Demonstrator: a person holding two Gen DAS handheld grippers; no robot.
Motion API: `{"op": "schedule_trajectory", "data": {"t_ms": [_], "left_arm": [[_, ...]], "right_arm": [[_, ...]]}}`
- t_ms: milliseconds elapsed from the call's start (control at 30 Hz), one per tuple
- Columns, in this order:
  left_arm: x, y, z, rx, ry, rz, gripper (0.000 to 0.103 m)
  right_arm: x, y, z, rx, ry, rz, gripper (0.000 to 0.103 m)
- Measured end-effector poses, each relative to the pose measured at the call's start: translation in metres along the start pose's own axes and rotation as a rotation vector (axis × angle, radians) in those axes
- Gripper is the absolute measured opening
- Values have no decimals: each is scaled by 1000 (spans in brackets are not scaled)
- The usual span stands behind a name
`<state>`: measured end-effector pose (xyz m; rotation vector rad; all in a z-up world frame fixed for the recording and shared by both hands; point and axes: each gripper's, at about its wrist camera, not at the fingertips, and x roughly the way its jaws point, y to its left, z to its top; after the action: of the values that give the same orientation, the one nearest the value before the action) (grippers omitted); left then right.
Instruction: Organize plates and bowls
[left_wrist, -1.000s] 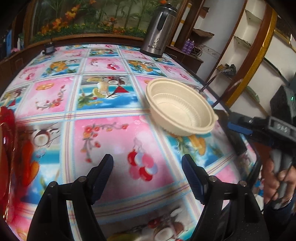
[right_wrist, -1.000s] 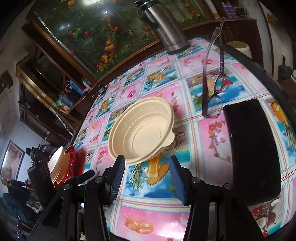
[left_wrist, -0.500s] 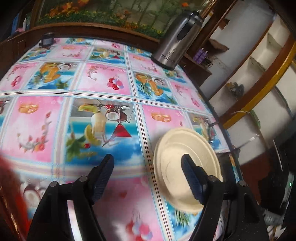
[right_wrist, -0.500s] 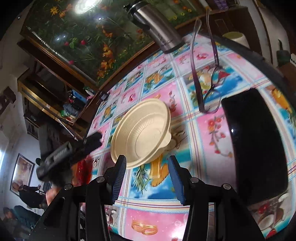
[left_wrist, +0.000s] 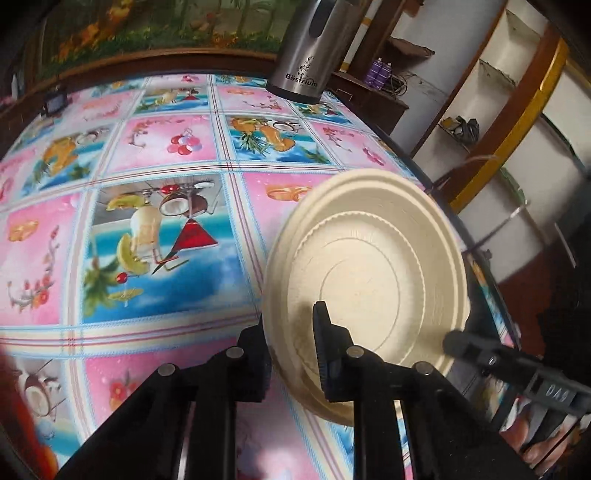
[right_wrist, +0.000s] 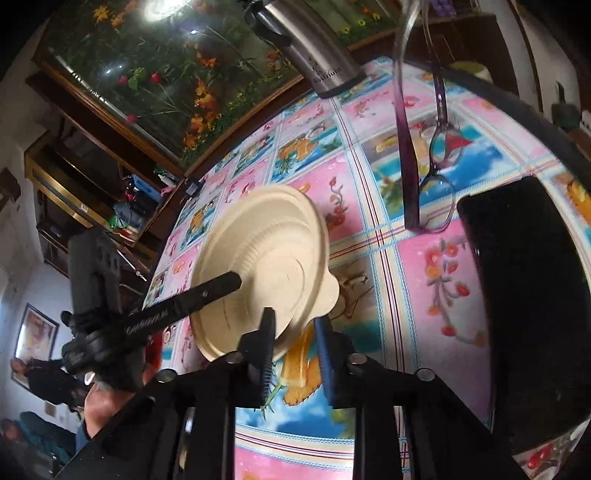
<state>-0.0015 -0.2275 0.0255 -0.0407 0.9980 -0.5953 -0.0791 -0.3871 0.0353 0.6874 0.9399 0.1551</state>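
Both my claws are on the same cream ribbed plastic bowl (left_wrist: 365, 280), tilted up on its edge, rim low on the fruit-print vinyl tabletop (left_wrist: 155, 229).

Left claw (left_wrist: 291, 350): fingers pressed in across the bowl's near rim, one finger outside the wall, the other inside over the basin. Looks like a pinch on the rim, thin bite only.

Right claw (right_wrist: 293, 350): fingers narrowed around the rim next to the small tab, at the bowl's low near edge. I can't tell whether both pads actually touch; the right pad looks just clear of the wall.

Risks from here:
- Two claws on one light bowl. If they pull different ways, the thin wall flexes and pops out of the shallower bite.
- Bowl is steeply tilted and both grips sit near the rim, so it can pivot between the pads and swing.
- Left finger reaches well across the basin; lifting at an angle could lever the bowl away.
- Purple-framed eyeglasses (right_wrist: 439, 173) lie ahead-right of the right claw, and a flat black slab (right_wrist: 532, 306) lies to its right, both near. A slip or wide swing sweeps into them.
- Steel "Bestrium" kettle (left_wrist: 314, 48) stands far ahead of the left claw, well apart; low concern.

Safer bet, I think: one claw releases before any lift.
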Motion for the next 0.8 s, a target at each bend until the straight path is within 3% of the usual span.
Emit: {"op": "schedule_trajectory", "data": {"t_ms": [467,800], "left_arm": [[-44,-2,-28,35,-82,47,19],[-65,16,-40,-1,-114,64,20]], "right_arm": [[-11,31,-5,-89,-6,16,18],[-2,52,-9,-122,16,47,18]]}}
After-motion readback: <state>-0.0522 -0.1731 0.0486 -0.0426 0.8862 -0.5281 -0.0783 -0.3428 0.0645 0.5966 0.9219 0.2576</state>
